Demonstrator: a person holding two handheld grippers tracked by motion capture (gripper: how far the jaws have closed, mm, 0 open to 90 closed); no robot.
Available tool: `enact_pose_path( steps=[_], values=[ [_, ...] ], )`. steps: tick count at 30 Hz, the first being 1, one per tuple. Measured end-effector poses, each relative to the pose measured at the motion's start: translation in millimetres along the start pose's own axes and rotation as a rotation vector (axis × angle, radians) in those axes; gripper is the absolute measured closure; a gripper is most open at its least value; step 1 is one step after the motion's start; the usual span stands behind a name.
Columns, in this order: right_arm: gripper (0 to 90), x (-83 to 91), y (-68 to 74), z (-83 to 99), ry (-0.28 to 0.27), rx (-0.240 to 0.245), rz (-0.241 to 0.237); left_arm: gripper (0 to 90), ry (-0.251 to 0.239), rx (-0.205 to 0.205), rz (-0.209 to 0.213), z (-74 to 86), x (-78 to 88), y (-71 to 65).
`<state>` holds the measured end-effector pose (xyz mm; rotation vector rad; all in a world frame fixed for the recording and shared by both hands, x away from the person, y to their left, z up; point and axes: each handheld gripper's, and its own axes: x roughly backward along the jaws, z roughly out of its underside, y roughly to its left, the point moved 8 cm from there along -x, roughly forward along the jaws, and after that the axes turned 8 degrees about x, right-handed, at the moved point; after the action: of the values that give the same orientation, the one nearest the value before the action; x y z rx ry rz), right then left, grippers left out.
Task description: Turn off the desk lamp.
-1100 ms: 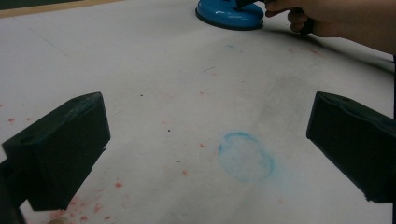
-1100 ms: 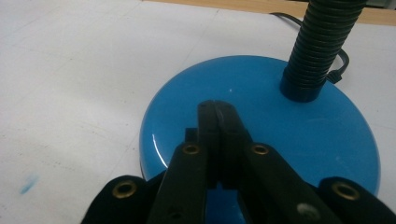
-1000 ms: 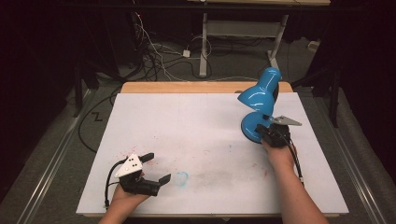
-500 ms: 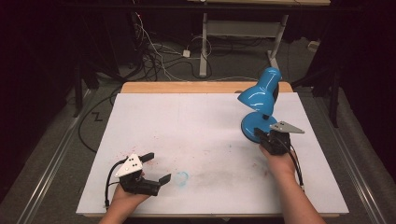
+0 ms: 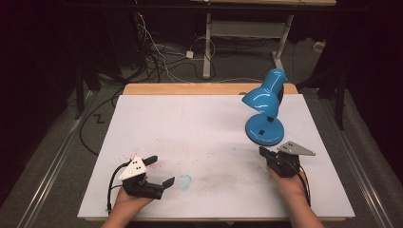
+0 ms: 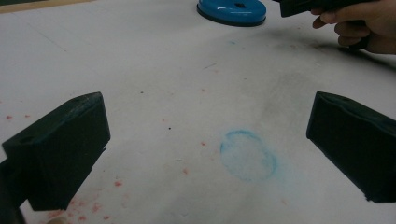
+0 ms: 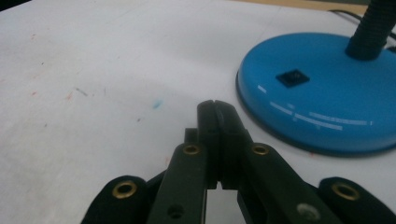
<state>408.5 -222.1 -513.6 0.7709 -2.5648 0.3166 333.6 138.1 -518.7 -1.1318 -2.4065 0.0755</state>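
1. The lamp stands at the counter's two o'clock, base flat and shade tipped toward nine o'clock.
2. The right gripper, jaws pressed together on nothing, sits just short of the base at its five o'clock, likely lined up to poke the black switch.
3. The left gripper rests at seven o'clock, jaws spread wide, probably idle, facing a faint blue ring.
4. The lamp's bulb and cord are hidden; whether it is lit is unclear.

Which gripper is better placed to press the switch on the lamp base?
Probably the right gripper: it sits shut just short of the blue lamp base, facing its black switch. The left gripper is open, far across the table.
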Motion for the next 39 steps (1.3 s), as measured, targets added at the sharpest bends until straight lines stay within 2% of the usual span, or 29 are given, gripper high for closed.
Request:
enact_pose_path(
  steps=[5, 10, 16, 18, 30, 33, 35, 39],
  values=[
    [90.0, 16.1, 3.8, 13.1, 0.004, -0.001, -0.008, 0.0, 0.004, 0.001, 0.001, 0.7, -0.9, -0.3],
    [90.0, 32.7, 11.0, 21.0, 0.011, 0.026, -0.021, 0.0, 0.004, 0.003, 0.001, 0.7, -1.0, -0.6],
    [90.0, 52.4, 18.6, 29.3, -0.016, 0.028, -0.026, 0.0, 0.006, 0.006, 0.003, 1.2, -1.7, -0.7],
    [90.0, 53.6, 20.9, 32.3, -0.023, 0.006, -0.033, 0.0, 0.009, 0.009, 0.006, 1.4, -3.0, -1.1],
    [90.0, 49.1, 27.3, 28.2, -0.017, 0.033, -0.047, 0.0, 0.015, 0.008, 0.005, 2.6, -4.1, -1.5],
    [81.2, 48.7, 26.5, 30.4, 0.000, 0.013, -0.049, 0.0, 0.016, 0.010, 0.006, 2.6, -3.9, -1.3],
    [75.0, 48.6, 25.3, 31.4, 0.006, 0.023, -0.040, 0.0, 0.015, 0.010, 0.007, 2.6, -3.7, -1.7],
    [55.3, 48.4, 23.1, 34.3, 0.027, 0.015, -0.037, 0.0, 0.018, 0.010, 0.011, 2.9, -4.2, -2.3]
  ],
)
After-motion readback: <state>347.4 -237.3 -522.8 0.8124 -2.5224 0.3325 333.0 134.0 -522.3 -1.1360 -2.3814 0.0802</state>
